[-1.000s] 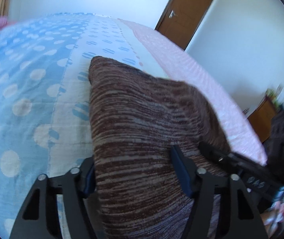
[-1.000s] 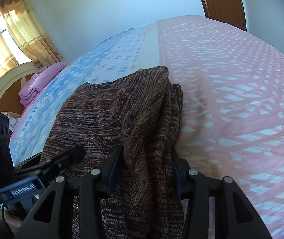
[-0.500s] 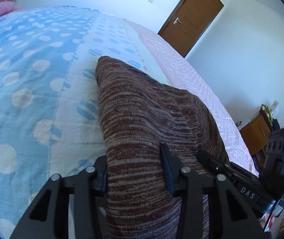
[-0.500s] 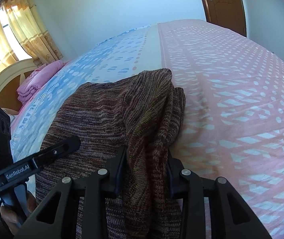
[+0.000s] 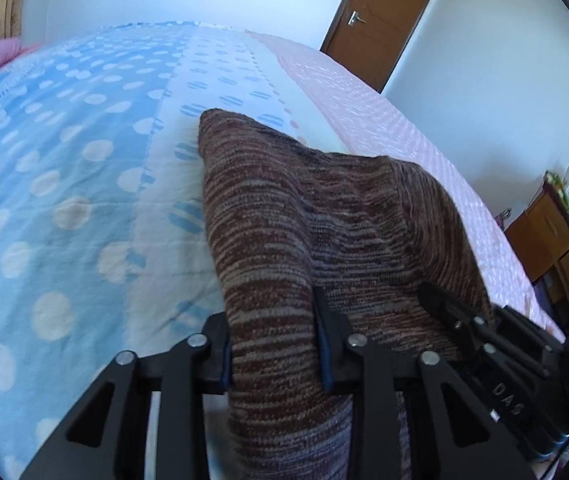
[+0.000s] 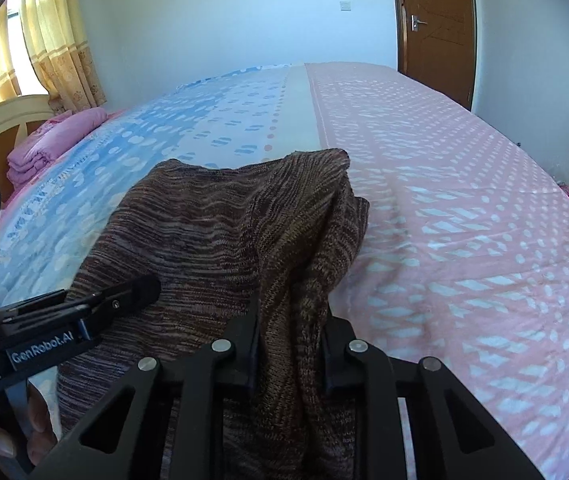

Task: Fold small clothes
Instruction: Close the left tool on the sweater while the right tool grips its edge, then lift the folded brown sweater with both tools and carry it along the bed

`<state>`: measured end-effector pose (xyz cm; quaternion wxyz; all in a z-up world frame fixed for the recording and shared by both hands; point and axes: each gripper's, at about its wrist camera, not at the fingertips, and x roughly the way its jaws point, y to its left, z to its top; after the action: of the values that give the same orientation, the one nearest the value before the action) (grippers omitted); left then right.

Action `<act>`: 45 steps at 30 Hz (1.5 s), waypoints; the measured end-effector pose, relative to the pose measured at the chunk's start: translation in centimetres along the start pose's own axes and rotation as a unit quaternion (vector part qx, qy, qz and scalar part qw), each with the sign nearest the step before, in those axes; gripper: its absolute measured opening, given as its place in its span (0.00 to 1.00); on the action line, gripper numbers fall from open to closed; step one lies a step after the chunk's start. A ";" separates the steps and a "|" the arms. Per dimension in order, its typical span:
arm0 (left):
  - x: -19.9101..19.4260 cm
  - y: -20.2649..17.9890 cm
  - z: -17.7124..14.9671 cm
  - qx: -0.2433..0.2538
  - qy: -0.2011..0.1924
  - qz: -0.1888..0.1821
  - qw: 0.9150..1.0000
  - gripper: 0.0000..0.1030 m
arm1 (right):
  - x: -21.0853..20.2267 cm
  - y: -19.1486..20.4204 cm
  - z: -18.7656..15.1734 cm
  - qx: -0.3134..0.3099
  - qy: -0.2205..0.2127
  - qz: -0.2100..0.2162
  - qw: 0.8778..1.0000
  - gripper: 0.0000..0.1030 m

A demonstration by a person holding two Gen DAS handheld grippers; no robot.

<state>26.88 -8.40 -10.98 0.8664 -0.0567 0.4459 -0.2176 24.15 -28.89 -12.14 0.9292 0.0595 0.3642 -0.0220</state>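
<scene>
Grip check first: left gripper clamped on the near left edge of the brown striped knit garment, right gripper clamped on a bunched fold of the same knit at its near right edge. Both sets of jaws just been closing, cloth pressed between the pads on each side. Garment draped from the two grips down onto the bed – far end resting on the spotted blue, white and pink bedspread, right about where the pale middle strip meets the pink half.

Looks like the start of a fold, near edge pinched and ready to be carried. Best bet, probably: lift both corners evenly, keep the span between them taut so the knit doesn't sag in the middle, then lay the near edge over toward the far edge, lined up square. Right side holding a thick wad rather than a clean corner – likely to come out lumpy unless smoothed.

Versus a second back: jaws on both sides clearly narrower now, squeezing the fabric instead of standing loose around it. Left view tilted a little, more of the brown wooden door showing. Right view with the cloth slightly more raised and pulled in.
</scene>
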 end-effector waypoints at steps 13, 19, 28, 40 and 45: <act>-7.9 -0.4 -4.0 0.057 -0.022 0.049 0.997 0.29 | -8.1 5.6 -3.2 -0.003 -0.035 0.007 0.999 0.22; -10.3 0.5 -5.5 0.064 -0.033 0.061 0.996 0.29 | -10.4 7.9 -4.4 -0.002 -0.048 0.019 0.999 0.22; -13.5 3.4 -7.1 0.045 -0.045 0.072 0.995 0.29 | -12.8 12.8 -5.6 -0.035 -0.067 0.030 0.997 0.22; -17.2 9.1 -8.4 -0.005 -0.059 0.087 0.994 0.29 | -13.6 19.4 -6.0 -0.074 -0.069 0.072 0.992 0.22; -18.8 11.4 -8.6 -0.019 -0.071 0.104 0.992 0.29 | -13.8 22.2 -5.8 -0.091 -0.073 0.094 0.989 0.22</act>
<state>14.18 10.77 -5.35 0.9124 -0.0422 0.3911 -0.1133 11.99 -6.15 -4.90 0.9528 0.0072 0.2886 0.0941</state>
